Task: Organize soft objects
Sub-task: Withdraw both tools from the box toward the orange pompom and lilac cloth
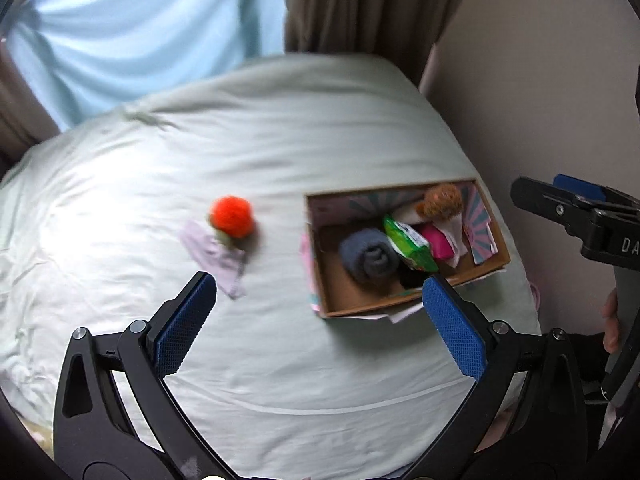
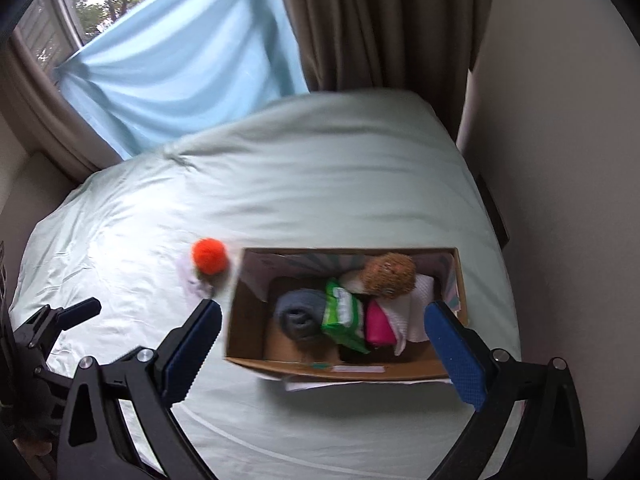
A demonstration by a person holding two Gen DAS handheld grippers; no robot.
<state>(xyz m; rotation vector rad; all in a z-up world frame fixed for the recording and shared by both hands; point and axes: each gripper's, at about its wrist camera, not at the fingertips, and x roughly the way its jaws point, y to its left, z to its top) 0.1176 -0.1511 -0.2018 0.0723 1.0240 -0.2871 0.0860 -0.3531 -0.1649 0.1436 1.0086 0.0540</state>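
while both tools are held above the bed [image 1: 280, 128], the left gripper [image 1: 320, 316] is seen wide and empty, as is the right gripper [image 2: 322, 338]. from left to right lie a pale cloth [image 1: 212, 256], the orange pompom [image 1: 231, 216] resting on it, and the cardboard box [image 1: 340, 300] holding rolled items. the pompom is best approached from above, pinched gently at its middle, and lifted clear of the cloth.

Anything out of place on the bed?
Yes. The orange pompom and the pale lilac cloth under it lie on the sheet, left of the cardboard box, while the other soft items are inside. Both grippers, left and right, are open and empty.
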